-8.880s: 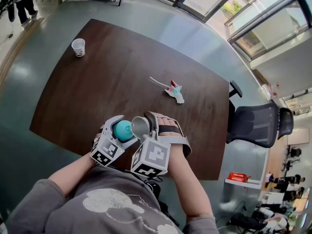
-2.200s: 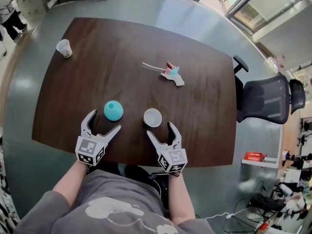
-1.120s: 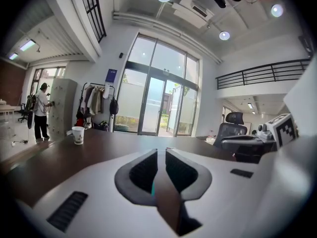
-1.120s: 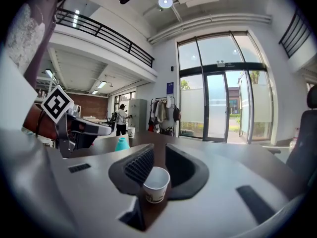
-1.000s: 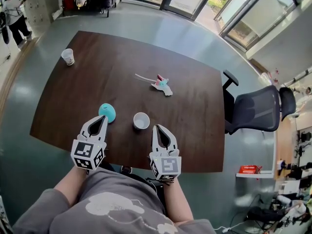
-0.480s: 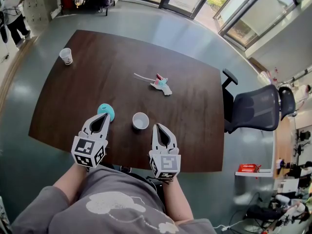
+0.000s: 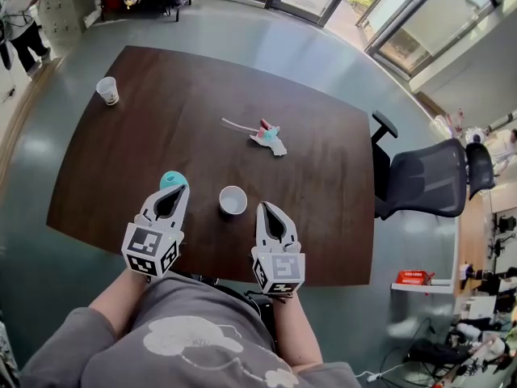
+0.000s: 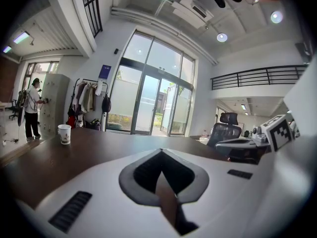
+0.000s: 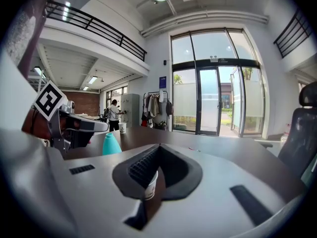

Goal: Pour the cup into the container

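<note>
- left hand-held gripper point(image 7: 179, 189) closed on nothing; its tip sits just short of the teal container point(image 7: 170, 179)
- right hand-held gripper point(image 7: 262, 207) also closed and empty, near the white cup point(image 7: 233, 200)
- white cup upright on the dark counter point(image 7: 323, 176), between the two tips; teal container just left of it

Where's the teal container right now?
In the head view, the teal container stands near the brown table's front edge. It is partly hidden behind the tips of the shut left gripper, with the white paper cup to its right.
</note>
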A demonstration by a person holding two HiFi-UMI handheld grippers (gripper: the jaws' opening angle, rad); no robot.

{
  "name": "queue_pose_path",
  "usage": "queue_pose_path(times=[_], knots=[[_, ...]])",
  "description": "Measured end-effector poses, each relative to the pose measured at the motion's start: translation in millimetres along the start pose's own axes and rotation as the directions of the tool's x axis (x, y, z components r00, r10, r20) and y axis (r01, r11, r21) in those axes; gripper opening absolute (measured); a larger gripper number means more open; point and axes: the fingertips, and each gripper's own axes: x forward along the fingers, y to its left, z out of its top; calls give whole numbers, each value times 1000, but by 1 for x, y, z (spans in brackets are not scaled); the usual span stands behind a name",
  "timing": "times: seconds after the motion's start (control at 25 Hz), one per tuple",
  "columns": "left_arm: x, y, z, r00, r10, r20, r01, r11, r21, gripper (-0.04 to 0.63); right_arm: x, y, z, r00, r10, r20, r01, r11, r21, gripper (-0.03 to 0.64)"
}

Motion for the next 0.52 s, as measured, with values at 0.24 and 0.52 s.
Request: queue_pose_path(times=[0.24,0.52], knots=[[5,-4,2,1000,-10,-2,10,1000,7,8,4,-1,-1,1000,23,-1,-23,1000,20,-12],[15,-5,6,1000,-10,8,10,1000,9,8,14,0,-4,998,55,-12,-55,998,20,-12]])
